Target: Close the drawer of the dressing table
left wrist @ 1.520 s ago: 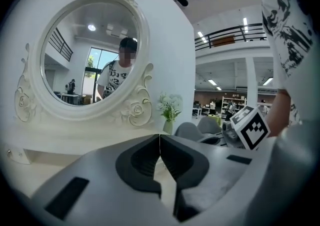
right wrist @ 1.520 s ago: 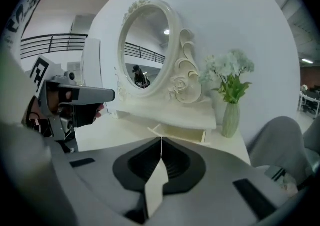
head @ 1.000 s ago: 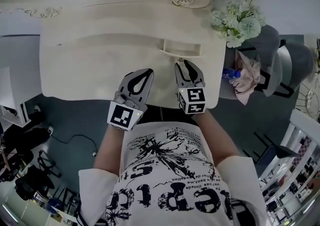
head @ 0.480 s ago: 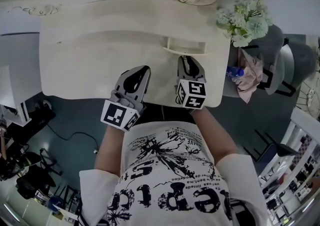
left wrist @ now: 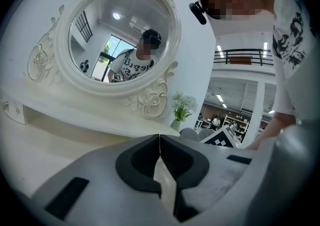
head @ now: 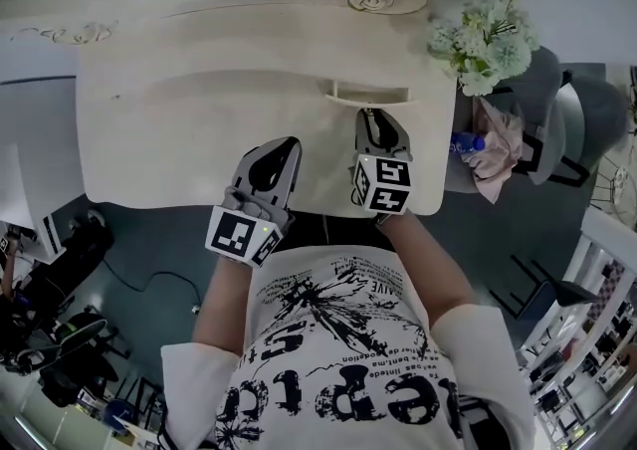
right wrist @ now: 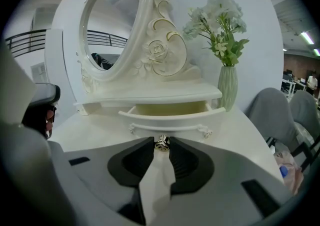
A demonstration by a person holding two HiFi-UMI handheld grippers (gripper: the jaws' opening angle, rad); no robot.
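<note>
The cream dressing table [head: 199, 110] has a small drawer [head: 368, 95] pulled out at its back right. In the right gripper view the drawer front [right wrist: 172, 120] stands open, with its small metal knob [right wrist: 161, 143] just ahead. My right gripper [head: 375, 121] [right wrist: 161, 140] is closing. Its tips flank the knob with a sliver of room left, and the pads do not press it. Left of it, my left gripper [head: 282, 151] [left wrist: 159, 137] hovers over the tabletop, shut and empty.
An oval mirror [right wrist: 107, 25] in a carved frame rises behind the drawer. A vase of pale flowers [right wrist: 227, 87] [head: 483, 35] stands at the table's right corner. A grey chair [head: 557, 110] with pink cloth [head: 498, 154] and a blue bottle [head: 460, 146] sits right of the table.
The right gripper's jaws have narrowed around the drawer knob and it has edged toward the drawer. The left gripper has rolled slightly in place.
</note>
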